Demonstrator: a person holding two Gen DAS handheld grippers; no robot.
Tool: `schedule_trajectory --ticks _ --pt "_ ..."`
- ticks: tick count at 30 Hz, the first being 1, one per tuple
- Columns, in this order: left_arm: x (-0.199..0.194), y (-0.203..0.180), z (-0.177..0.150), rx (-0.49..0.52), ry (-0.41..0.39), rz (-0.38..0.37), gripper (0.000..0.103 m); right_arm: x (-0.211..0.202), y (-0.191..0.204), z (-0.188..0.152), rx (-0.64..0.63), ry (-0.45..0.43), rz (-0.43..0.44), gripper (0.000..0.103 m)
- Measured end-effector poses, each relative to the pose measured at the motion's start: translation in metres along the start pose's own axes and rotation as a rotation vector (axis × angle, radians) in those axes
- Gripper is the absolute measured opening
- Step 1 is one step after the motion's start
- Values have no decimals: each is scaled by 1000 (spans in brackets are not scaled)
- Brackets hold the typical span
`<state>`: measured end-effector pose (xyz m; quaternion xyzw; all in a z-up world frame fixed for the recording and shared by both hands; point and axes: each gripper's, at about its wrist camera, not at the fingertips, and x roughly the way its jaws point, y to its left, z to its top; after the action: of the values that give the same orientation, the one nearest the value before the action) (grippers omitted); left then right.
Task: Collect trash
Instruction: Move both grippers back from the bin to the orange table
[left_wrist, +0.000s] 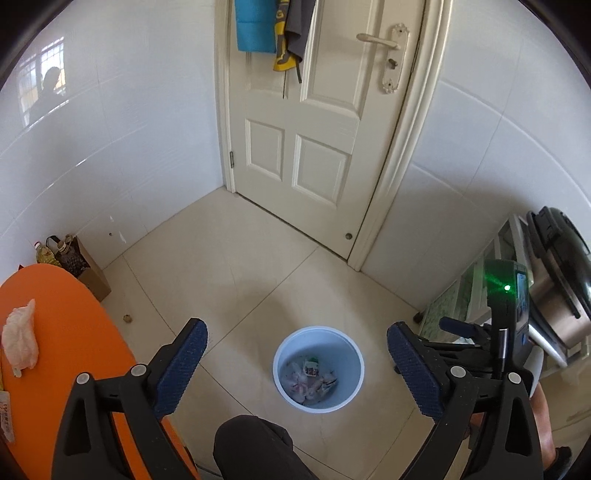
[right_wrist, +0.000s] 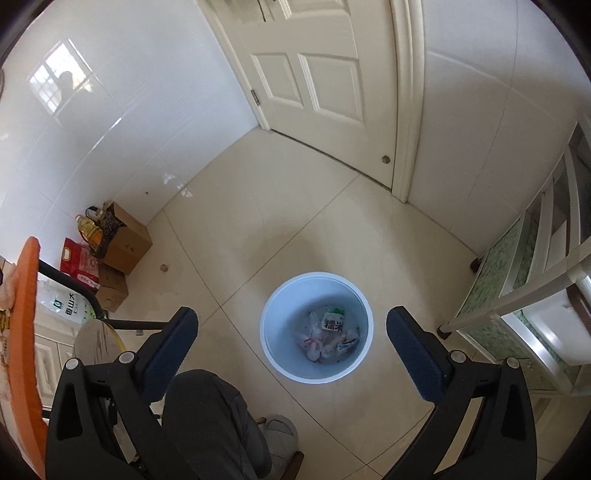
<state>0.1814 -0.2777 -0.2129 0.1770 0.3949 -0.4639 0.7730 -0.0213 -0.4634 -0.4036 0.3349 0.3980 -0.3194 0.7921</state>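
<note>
1. The left gripper (left_wrist: 297, 363) and the right gripper (right_wrist: 291, 349) both stand wide open with nothing between the jaws, above the bin (right_wrist: 271, 350).
2. Several wrappers (right_wrist: 330, 334) already lie in the bin on the floor.
3. One crumpled tissue (left_wrist: 20, 338) is left on the orange table (left_wrist: 74, 332), so I judge the task partly done.
</note>
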Motion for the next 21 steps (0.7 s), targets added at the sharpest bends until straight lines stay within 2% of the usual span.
schedule_trajectory --ticks 8,15,21 --pt "-95 33 -45 -74 -131 41 98 -73 66 10 -75 -136 32 103" --pt "-173 63 -82 -154 -233 132 101 -126 139 11 -177 -227 106 103" --pt "-238 82 -129 -247 -319 231 101 -159 215 5 -302 -281 194 103"
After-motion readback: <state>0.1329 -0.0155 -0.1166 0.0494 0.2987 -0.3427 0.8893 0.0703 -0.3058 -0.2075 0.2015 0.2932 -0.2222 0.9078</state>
